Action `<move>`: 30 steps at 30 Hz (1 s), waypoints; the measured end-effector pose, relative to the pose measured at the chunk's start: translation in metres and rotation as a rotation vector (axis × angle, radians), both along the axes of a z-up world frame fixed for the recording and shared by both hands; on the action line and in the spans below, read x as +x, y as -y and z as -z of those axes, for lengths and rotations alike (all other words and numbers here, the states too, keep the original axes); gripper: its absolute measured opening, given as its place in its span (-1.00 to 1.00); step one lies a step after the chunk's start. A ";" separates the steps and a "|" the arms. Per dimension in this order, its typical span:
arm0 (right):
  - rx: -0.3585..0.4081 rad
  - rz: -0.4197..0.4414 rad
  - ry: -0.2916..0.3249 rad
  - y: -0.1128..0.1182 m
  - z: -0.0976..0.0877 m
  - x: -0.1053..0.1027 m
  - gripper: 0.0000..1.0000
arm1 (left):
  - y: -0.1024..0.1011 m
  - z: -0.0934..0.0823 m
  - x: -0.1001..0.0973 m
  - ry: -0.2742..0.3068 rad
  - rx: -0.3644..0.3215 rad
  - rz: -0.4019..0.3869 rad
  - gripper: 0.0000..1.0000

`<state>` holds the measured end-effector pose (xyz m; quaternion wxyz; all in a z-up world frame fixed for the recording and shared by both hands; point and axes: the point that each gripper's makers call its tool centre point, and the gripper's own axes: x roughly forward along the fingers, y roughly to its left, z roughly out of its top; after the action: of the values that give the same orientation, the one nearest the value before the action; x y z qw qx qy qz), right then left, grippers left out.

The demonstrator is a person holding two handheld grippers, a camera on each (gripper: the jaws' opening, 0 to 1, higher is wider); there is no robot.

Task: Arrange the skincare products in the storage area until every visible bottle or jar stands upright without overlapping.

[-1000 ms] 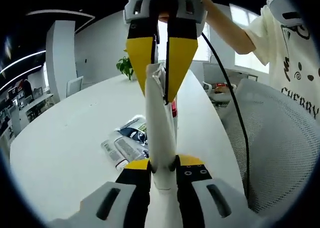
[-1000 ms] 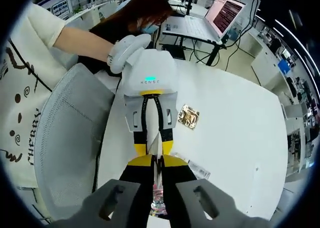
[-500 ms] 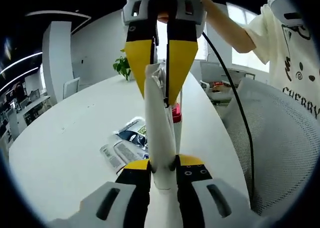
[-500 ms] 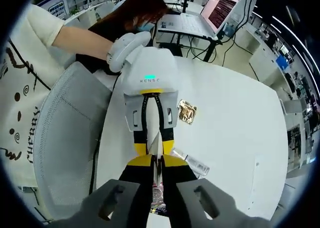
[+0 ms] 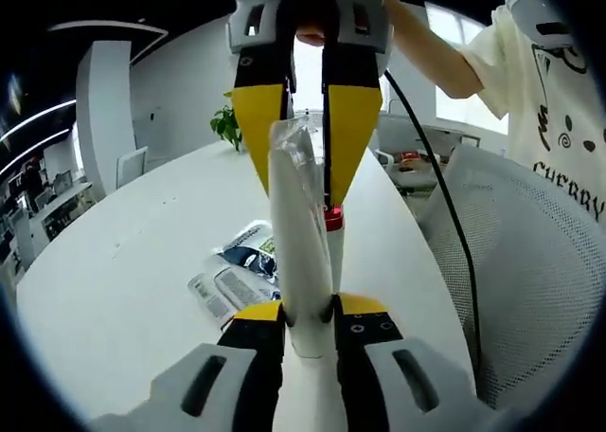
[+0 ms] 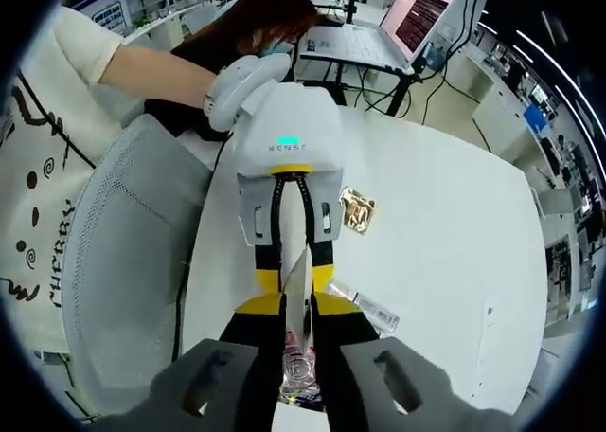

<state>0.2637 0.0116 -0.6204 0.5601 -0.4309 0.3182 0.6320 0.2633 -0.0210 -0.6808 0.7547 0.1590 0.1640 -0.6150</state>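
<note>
Left hand-held gripper (image 5: pixel 308 311) clamped on cap end of white tube (image 5: pixel 295 233), held above white surface (image 5: pixel 114 280); right hand-held gripper (image 6: pixel 300 304) clamped on tube's flat crimped end; red-capped bottle (image 5: pixel 332 247) upright just behind tube; sachets (image 5: pixel 232 271) flat on surface; gold packet (image 6: pixel 358 210) lies apart; mesh chair (image 6: pixel 118 261) alongside.

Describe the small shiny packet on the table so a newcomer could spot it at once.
Start from the white table in the right gripper view. Beside the left tongs lies a gold foil packet, alone on bare tabletop. Its crinkled metallic gold differs from the flat printed sachets nearer the camera.
</note>
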 end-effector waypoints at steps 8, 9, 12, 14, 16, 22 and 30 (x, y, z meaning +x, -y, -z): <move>0.011 0.026 0.026 0.003 0.001 0.004 -0.54 | 0.001 0.000 0.002 -0.021 -0.005 -0.025 -0.64; 0.012 0.028 0.026 0.003 0.001 0.004 -0.50 | 0.001 -0.001 0.003 -0.021 -0.008 -0.028 -0.63; 0.028 0.048 0.026 0.006 0.001 0.004 -0.37 | -0.001 -0.004 0.006 -0.027 -0.009 -0.058 -0.58; 0.039 0.063 0.029 0.008 0.001 0.005 -0.29 | -0.005 -0.003 0.008 -0.030 0.002 -0.073 -0.51; 0.041 0.073 0.027 0.011 0.002 0.005 -0.22 | -0.010 0.000 0.009 -0.039 0.031 -0.084 -0.47; 0.071 0.128 0.040 0.019 0.003 0.007 0.05 | -0.015 -0.007 0.003 -0.047 0.044 -0.116 -0.26; 0.115 0.223 0.046 0.040 0.006 0.010 0.29 | -0.030 -0.019 -0.003 -0.012 0.093 -0.168 -0.05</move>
<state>0.2741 -0.0279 -0.6260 0.6580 -0.3745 0.3144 0.5727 0.2606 0.0093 -0.6614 0.7945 0.1758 0.2096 -0.5421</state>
